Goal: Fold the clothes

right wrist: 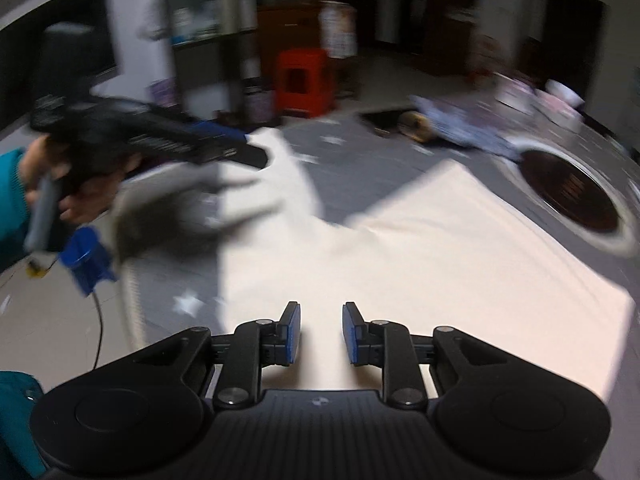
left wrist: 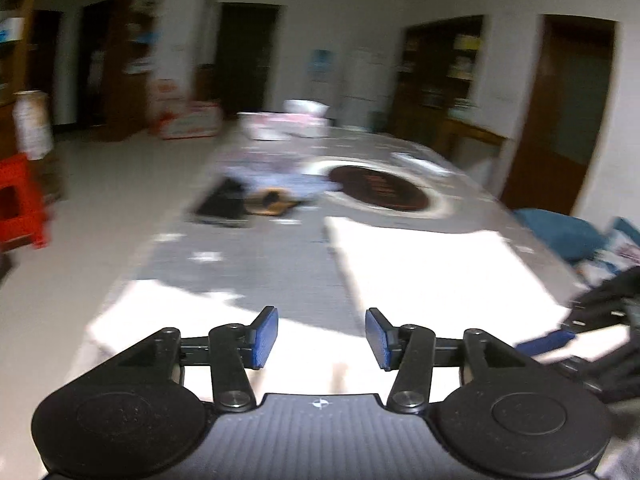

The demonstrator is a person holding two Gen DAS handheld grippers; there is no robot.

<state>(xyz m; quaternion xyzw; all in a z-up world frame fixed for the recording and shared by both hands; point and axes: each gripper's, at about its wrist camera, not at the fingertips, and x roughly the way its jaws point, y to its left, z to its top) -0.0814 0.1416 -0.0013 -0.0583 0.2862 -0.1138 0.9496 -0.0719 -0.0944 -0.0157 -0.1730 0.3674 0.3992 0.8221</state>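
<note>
Both fisheye views are motion-blurred, dim at the edges, with overexposed white cloth (right wrist: 440, 248).

My fingers (right wrist: 291, 334): blue pads, black frames. Garment (right wrist: 420, 248) is plain cream-white. Desk (left wrist: 280, 252) cloth is grey w/ white stars, plus a dark brown round patch (left wrist: 380, 188) w/ pale rim. Stool (right wrist: 304, 80) is red, sleeve (right wrist: 12, 184) teal.
</note>
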